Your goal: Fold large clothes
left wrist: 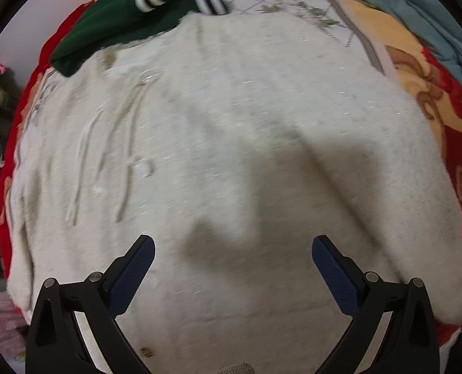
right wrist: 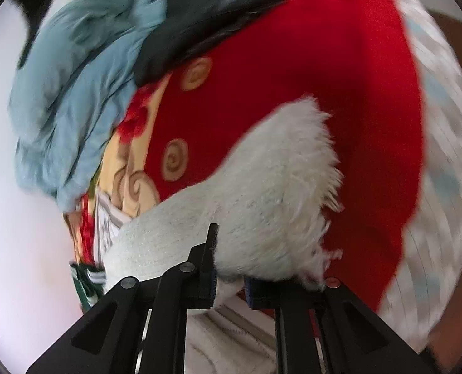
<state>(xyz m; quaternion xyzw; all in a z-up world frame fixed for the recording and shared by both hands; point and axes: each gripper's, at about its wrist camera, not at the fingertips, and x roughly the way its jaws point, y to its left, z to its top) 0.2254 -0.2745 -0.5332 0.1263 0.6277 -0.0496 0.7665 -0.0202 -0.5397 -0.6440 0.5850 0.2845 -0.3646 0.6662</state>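
Note:
A large cream knit sweater (left wrist: 231, 155) lies spread flat on a red patterned blanket (left wrist: 455, 155) and fills most of the left wrist view. My left gripper (left wrist: 233, 249) hovers just above its near part, jaws wide open and empty. In the right wrist view my right gripper (right wrist: 229, 280) is shut on a fuzzy cream part of the sweater (right wrist: 277, 193), which is lifted above the red blanket (right wrist: 293, 78) and bulges over the fingers.
A dark green garment with striped cuffs (left wrist: 131, 21) lies at the sweater's far left edge. A light blue cloth (right wrist: 75, 93) and a dark object (right wrist: 206, 15) lie at the blanket's far side. A white woven surface (right wrist: 443, 155) borders the blanket on the right.

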